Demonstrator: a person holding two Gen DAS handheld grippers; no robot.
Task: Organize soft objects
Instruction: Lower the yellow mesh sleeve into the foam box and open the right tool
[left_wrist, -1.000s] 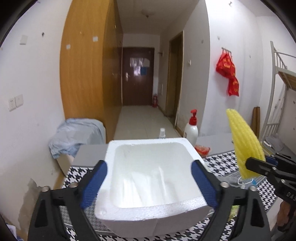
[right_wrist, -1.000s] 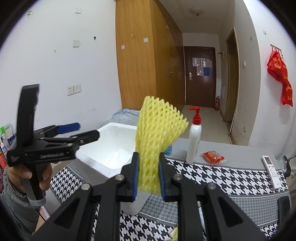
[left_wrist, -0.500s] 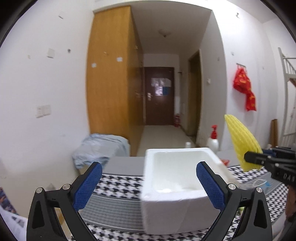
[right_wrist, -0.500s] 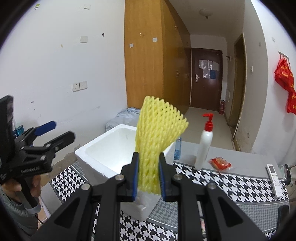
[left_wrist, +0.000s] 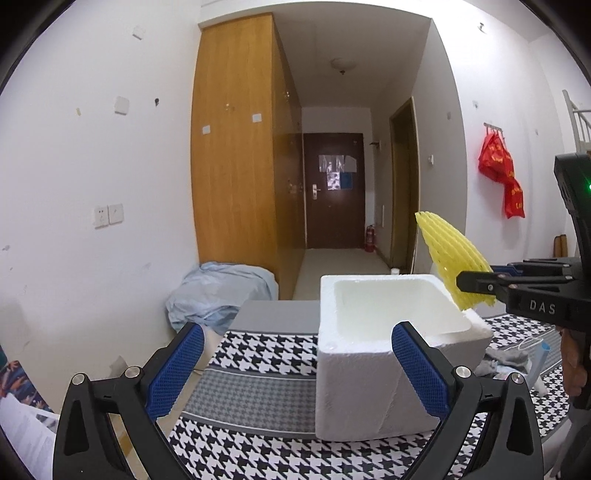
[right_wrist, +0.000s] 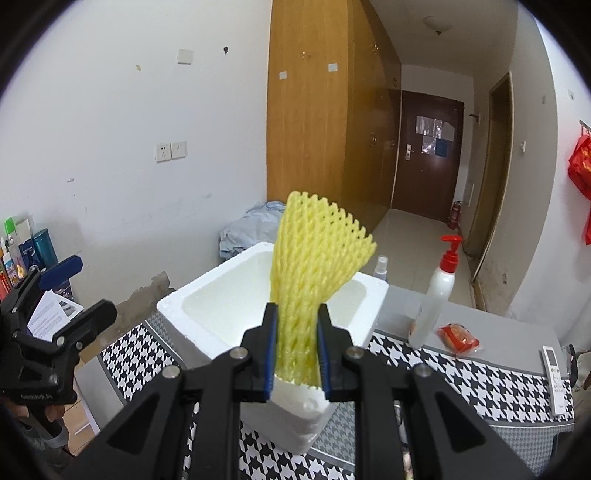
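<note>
My right gripper (right_wrist: 295, 347) is clamped on a yellow foam net (right_wrist: 314, 273), its blue pads pinching the lower end while the rest fans upward (a little spread at the top). I hold the net in the air above the near edge of a white foam box (right_wrist: 221, 295), which sits on a table covered with a black-and-white checked cloth (right_wrist: 461, 373). From my left wrist view the same net (left_wrist: 450, 258) sticks up past the right rim of the box (left_wrist: 354, 380), pinched in the right gripper (left_wrist: 476, 291).

My left gripper (left_wrist: 295, 369) has its fingers spread wide and grasps nothing; one blue pad (left_wrist: 177, 362) stands over the cloth to the left of the box, the other crosses the box's front right corner in the view, though I cannot tell whether it touches.

On the table behind the box stands a white pump bottle with a red top (right_wrist: 439, 291), with a small red packet (right_wrist: 458, 336) just beside it and a white remote (right_wrist: 554, 373) near the right edge. A crumpled pale blue cloth (left_wrist: 221, 291) lies against the wall beyond the table.
</note>
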